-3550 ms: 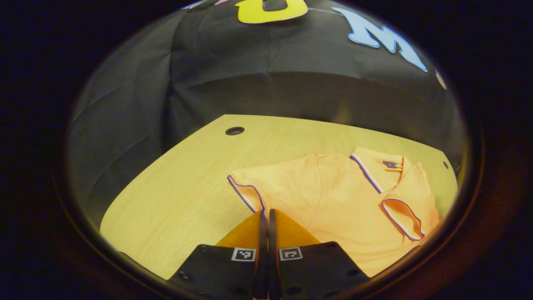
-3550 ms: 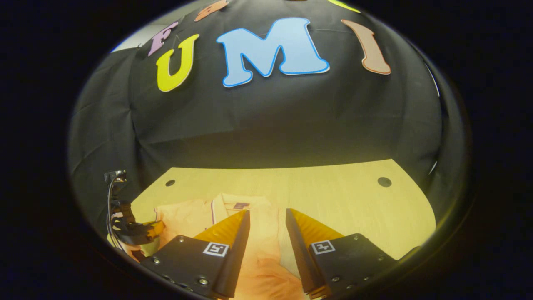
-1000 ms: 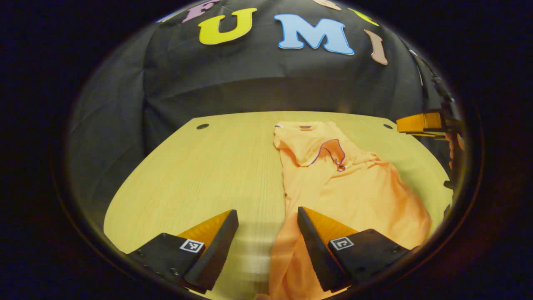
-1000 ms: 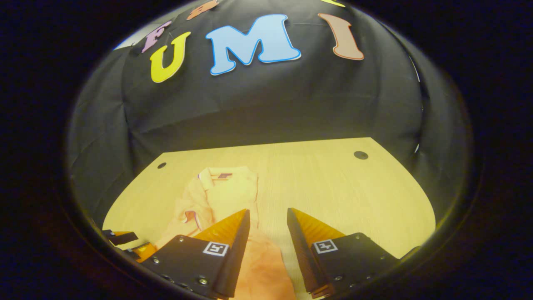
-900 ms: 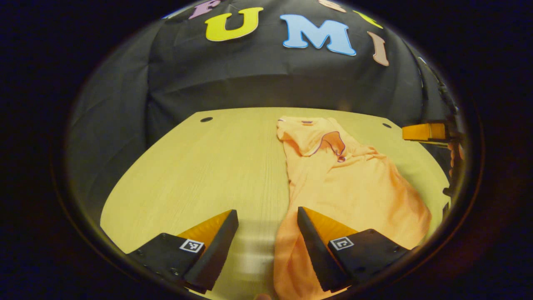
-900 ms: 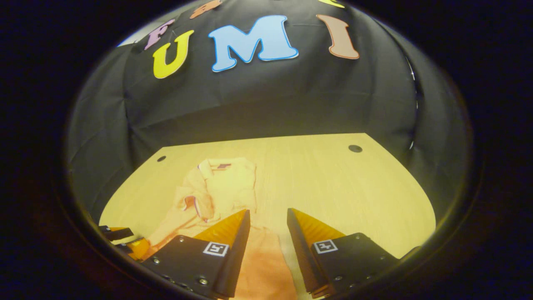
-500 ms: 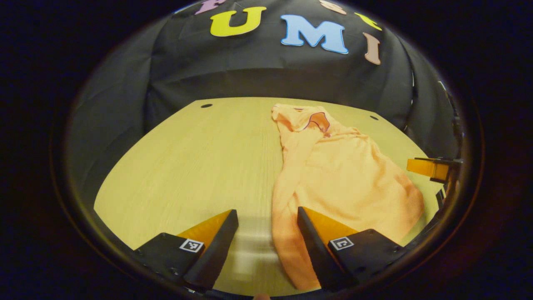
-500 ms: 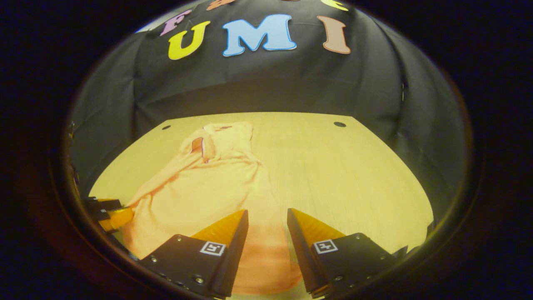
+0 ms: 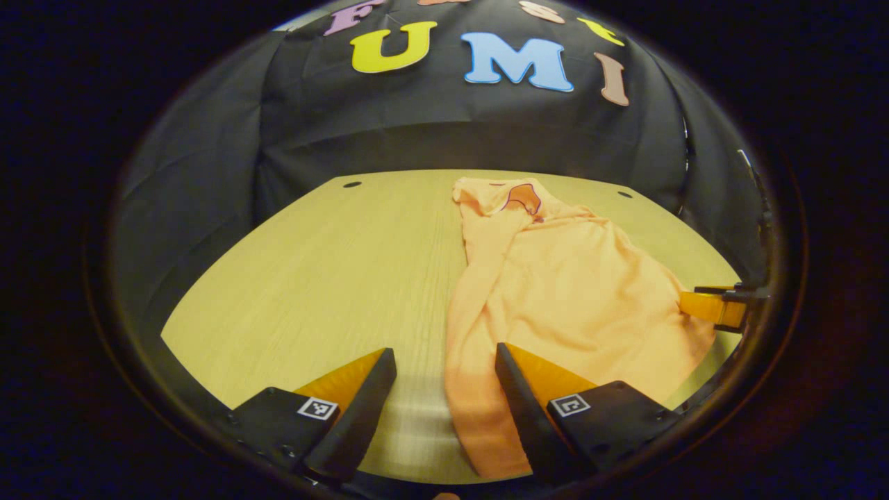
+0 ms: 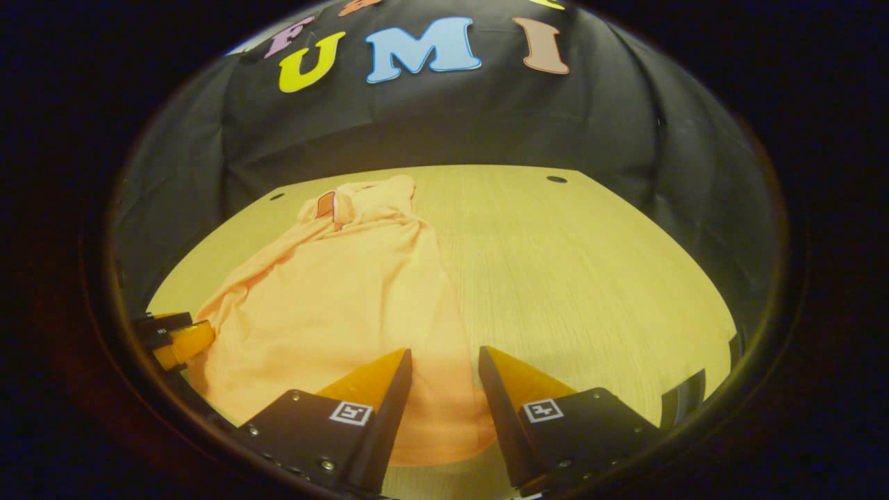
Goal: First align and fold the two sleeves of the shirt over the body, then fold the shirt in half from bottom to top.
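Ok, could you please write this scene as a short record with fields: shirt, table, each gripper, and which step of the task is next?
shirt: orange shirt, lying lengthwise on the table, collar end far, hem near; sleeves folded over the body
table: light wood table
left gripper: left gripper open, low over the hem's left corner
right gripper: right gripper open, low over the hem's right corner
next step: probably pinch the hem and fold bottom to top

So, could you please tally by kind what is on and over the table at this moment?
Shirts: 1, the orange shirt, lying on the table.
Grippers: 2, the left gripper and the right gripper, both open at the shirt's near hem.
Table holes: 2, one and another.
Total: 5.
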A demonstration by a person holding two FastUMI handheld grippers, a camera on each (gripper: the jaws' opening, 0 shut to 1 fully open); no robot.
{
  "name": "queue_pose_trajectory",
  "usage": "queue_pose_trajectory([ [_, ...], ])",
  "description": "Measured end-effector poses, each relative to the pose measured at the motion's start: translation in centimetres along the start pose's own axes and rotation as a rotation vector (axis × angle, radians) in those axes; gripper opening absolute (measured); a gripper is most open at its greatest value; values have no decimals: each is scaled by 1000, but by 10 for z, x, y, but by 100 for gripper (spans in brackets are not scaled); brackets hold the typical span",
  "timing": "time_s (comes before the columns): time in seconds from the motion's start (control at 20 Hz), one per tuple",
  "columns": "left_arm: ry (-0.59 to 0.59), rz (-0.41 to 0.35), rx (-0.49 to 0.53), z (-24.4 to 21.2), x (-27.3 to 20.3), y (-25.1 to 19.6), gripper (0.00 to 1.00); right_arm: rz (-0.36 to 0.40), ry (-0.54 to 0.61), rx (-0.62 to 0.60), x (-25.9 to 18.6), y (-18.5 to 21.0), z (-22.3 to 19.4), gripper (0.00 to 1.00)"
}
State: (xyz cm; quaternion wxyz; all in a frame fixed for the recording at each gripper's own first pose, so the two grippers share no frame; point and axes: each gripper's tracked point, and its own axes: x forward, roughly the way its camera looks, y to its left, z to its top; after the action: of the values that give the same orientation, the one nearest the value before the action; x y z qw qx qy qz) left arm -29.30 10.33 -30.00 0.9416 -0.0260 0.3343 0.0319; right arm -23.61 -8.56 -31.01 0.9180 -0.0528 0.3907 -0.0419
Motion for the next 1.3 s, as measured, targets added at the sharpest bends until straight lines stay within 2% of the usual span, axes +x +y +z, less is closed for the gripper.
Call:
queue_pose_trajectory([
  [0.25,-38,10,6,0,0,-2,95,-17,-92,2,-1,1,-4,64],
  [0.45,-60,-58,33,3,3,-18,72,-28,-99,-6,-1,7,-8,64],
  [0.5,-60,-55,41,2,3,-17,53,-32,-92,4,-2,8,-9,64],
  [0.55,-65,-75,36,3,4,-22,54,-18,-93,10,-3,11,-9,63],
  [0.6,-69,-80,26,4,3,-24,41,17,-90,52,7,22,-10,63],
  [0.65,-67,-83,32,4,4,-23,34,6,-121,78,-3,22,-7,42],
  [0.7,-66,-88,40,4,4,-23,35,5,-105,43,-3,25,-10,20],
  [0.75,-63,-91,39,4,4,-22,35,-6,-108,11,-5,27,-12,23],
  [0.8,-70,-104,11,6,5,-25,34,-18,-102,-7,-3,28,-13,19],
  [0.85,-76,-107,-30,7,3,-23,22,-8,-128,-2,-2,34,-9,19],
  [0.9,-79,-115,-38,8,4,-23,9,-14,-138,5,-4,34,-7,10],
  [0.95,-84,-124,-29,8,4,-24,9,-14,-147,2,-3,37,-8,1],
  [1.15,-85,-103,-16,15,12,-21,9,-4,-127,6,-1,40,-6,1],
  [1.3,-128,-100,-33,49,15,-14,9,12,-132,4,1,42,8,1],
])
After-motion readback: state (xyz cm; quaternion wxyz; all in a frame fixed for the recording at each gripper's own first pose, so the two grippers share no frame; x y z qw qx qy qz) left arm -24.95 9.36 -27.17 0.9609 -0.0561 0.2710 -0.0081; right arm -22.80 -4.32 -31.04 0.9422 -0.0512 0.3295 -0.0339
